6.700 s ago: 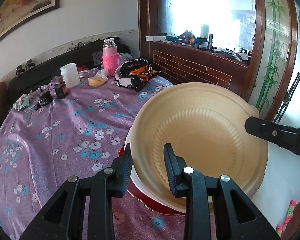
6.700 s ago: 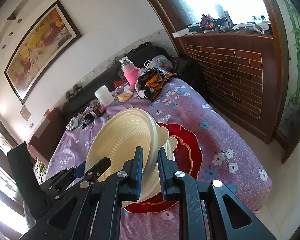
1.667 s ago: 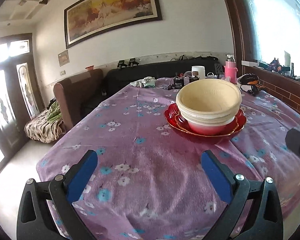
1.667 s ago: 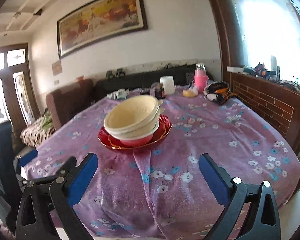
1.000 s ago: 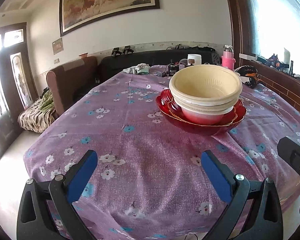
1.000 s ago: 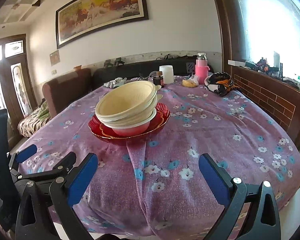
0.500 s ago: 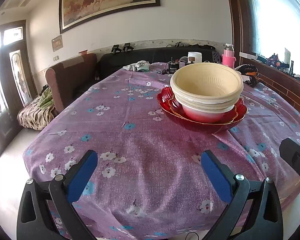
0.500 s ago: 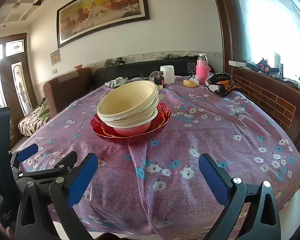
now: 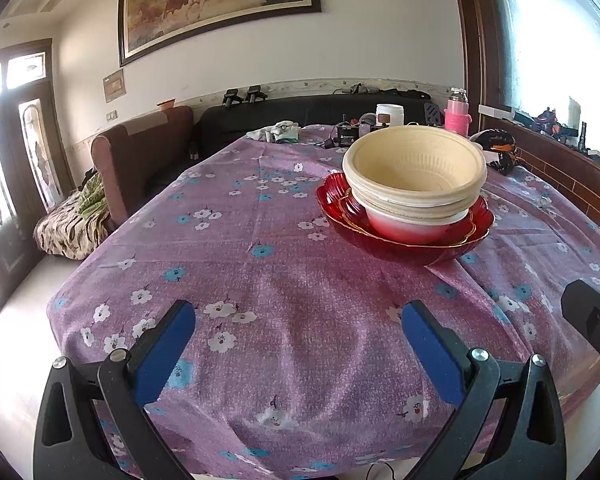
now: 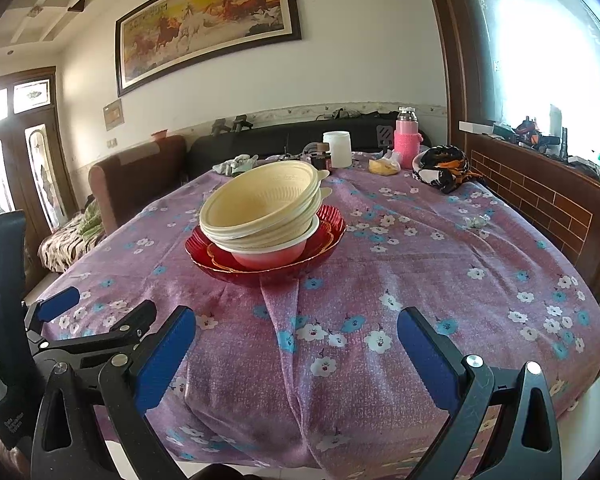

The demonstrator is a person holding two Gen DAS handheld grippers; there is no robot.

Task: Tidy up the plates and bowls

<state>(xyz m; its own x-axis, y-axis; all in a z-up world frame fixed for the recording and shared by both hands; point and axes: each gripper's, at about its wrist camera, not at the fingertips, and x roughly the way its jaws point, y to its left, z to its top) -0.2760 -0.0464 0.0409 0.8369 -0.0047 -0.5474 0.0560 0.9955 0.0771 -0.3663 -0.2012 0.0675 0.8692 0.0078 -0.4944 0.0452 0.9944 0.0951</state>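
A stack of cream bowls (image 9: 416, 168) (image 10: 260, 204) sits nested in a white bowl, which rests in a red scalloped plate (image 9: 472, 236) (image 10: 328, 240) on the purple flowered tablecloth (image 9: 236, 248). The top bowls lean a little to one side. My left gripper (image 9: 296, 336) hangs wide open over the table's near edge, well short of the stack, with nothing between its blue pads. My right gripper (image 10: 296, 336) is likewise wide open and empty, back from the stack. The left gripper (image 10: 96, 320) also shows at the lower left of the right wrist view.
At the table's far end stand a white cup (image 10: 337, 148), a pink bottle (image 10: 407, 136), a dark jar, a yellow item and a black-and-orange cloth (image 10: 444, 170). A brown sofa (image 9: 140, 152) lies to the left, a brick-faced ledge (image 10: 540, 196) to the right.
Since the oldest frames both grippers have let go of the cream bowl, opened wide and pulled back to the table's near edge. Over the last second they hardly moved.
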